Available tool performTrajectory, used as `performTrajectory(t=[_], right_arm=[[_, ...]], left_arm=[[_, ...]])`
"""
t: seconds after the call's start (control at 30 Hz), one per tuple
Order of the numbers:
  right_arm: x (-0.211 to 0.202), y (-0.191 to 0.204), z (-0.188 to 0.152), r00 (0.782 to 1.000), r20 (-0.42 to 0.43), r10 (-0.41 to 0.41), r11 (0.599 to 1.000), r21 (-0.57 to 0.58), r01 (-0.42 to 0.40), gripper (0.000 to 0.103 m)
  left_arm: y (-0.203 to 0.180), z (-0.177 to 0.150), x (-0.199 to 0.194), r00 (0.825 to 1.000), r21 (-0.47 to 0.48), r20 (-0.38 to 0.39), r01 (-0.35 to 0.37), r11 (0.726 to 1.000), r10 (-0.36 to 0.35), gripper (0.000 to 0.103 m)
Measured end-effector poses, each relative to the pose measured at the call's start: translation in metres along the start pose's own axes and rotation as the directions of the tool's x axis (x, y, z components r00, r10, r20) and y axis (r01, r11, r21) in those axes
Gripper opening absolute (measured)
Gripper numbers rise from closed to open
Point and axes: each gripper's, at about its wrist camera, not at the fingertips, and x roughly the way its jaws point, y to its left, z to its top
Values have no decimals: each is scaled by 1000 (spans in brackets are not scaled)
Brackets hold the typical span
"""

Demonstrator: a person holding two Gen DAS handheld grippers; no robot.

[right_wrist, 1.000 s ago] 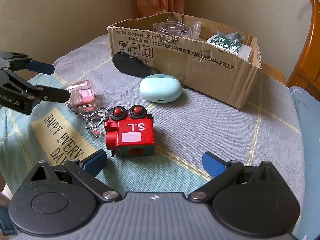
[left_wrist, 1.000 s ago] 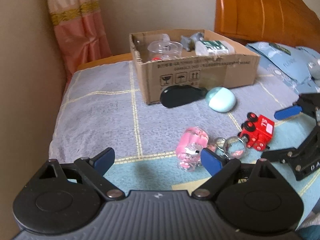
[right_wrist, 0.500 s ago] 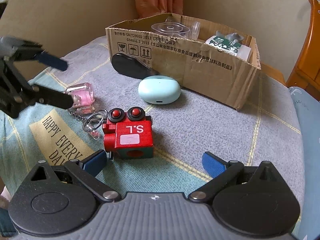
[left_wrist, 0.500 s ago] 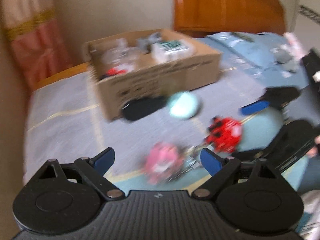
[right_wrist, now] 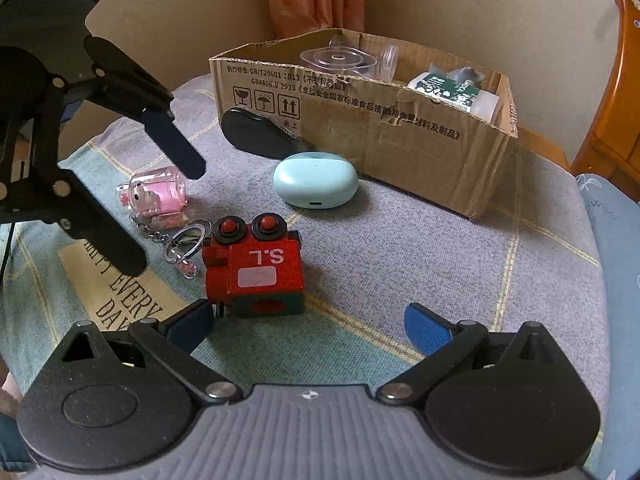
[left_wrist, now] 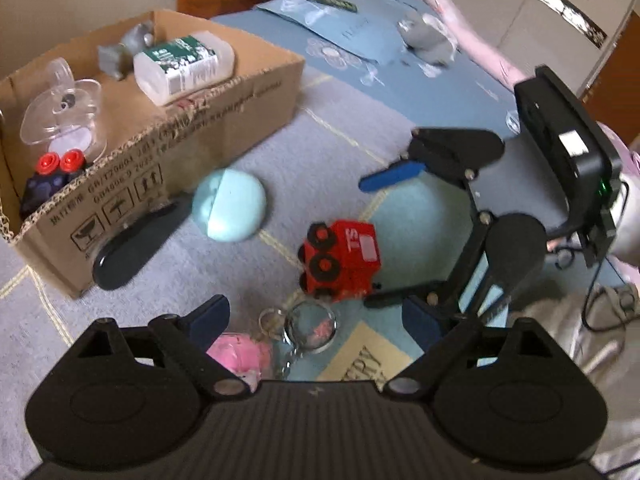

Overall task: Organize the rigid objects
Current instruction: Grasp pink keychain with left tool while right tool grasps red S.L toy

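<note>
Only open blanket beside box

We see the pink translucent keychain charm half hidden behind our left gripper's body; the flat black oval object slips partly under the brown cardboard box; printing on the white green-labelled bottle stays unreadable.
</note>
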Motion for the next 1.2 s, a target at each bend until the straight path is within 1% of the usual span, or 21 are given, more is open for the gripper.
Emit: performTrajectory(t=[0.07,0.17,0.33,0.47,0.53,0.57,0.63,0.67,0.7,0.8,0.9,0.93,1.03,1.17,1.2], right_arm=[[0,0,0,1000,0,1,1000,-2,-1,103],[0,0,0,1000,-2,2,1000,-4,-2,103],[-1,-2,2,1000,-10,5,1000,-10,-5,103],[-1,-1,4,1000,-13,8,999,-34,-8,101],[-2,1,6,1000,-11,19,998,-61,-20,98],[-1,2,8,1000,-11,24,997,-71,-25,95],[0,2,10,999,-8,35,996,-83,-36,90],[1,2,12,999,-9,43,995,-88,-44,88],[2,2,13,999,-9,53,994,-94,-53,84],[4,5,16,998,-7,63,991,-116,-64,82],[5,7,19,997,-1,76,988,-134,-75,79],[6,7,20,997,-2,83,987,-135,-82,78],[8,9,23,994,-1,106,983,-148,-105,72],[9,13,26,991,-1,130,979,-161,-129,59],[8,14,26,992,-3,128,978,-163,-126,58]], left_arm=[[-1,-5,-6,1000,19,-23,-9,1000,10,92],[-1,-14,-15,997,43,-55,-48,998,50,93],[-3,-39,-27,986,83,-111,-115,990,124,93],[-12,-53,-25,972,177,-110,-189,966,210,91],[-16,-56,-23,968,196,-96,-212,958,234,90],[-15,-56,-21,967,198,-90,-218,956,239,88],[-15,-56,-18,965,197,-82,-228,954,248,77],[-14,-56,-17,963,191,-77,-239,952,257,74],[-12,-55,-17,962,182,-72,-247,952,264,70],[-5,-53,-17,963,131,-55,-255,958,264,68],[-3,-52,-18,964,107,-33,-260,960,265,67],[-2,-51,-18,963,101,-29,-264,959,268,62],[0,-51,-15,966,87,-37,-253,964,257,51],[2,-51,-14,967,61,-26,-251,966,253,50],[2,-51,-13,966,51,-23,-257,965,259,49]])
